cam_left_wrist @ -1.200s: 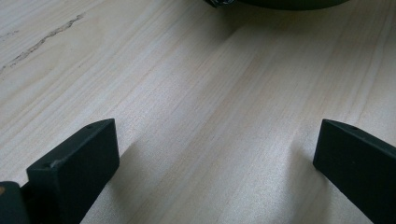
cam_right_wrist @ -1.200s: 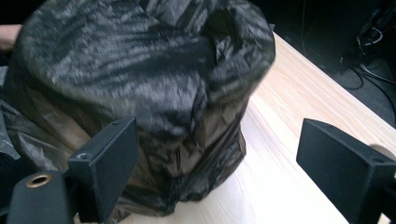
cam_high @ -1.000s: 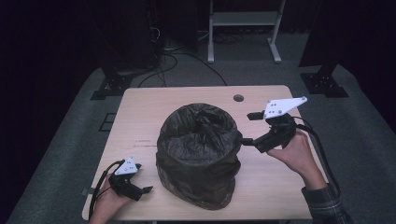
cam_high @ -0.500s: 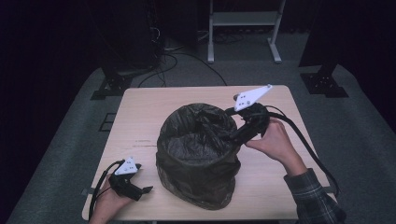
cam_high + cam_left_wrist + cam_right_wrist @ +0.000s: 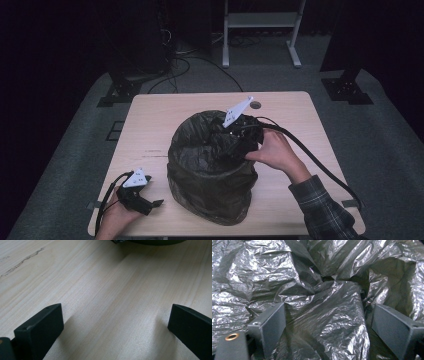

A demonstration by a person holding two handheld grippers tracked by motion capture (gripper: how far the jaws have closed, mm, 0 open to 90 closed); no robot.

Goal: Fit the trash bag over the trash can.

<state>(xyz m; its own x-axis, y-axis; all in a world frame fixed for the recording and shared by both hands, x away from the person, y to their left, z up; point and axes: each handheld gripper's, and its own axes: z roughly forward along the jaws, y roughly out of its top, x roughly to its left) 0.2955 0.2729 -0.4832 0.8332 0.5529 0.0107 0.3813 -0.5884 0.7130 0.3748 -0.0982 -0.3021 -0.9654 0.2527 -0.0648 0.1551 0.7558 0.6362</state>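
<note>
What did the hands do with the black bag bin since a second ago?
The right gripper swung in from beside the bin and dipped into the black bag lining it, jaws open around a fold, nothing gripped. The left gripper stayed resting open on the table, and the bin did not move.

bin (image 5: 210, 185) on table (image 5: 150, 125), right gripper (image 5: 227, 142) perhaps inside

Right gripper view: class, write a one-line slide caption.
Open right tongs straddle a ridge of the crinkled black bin liner.
</note>
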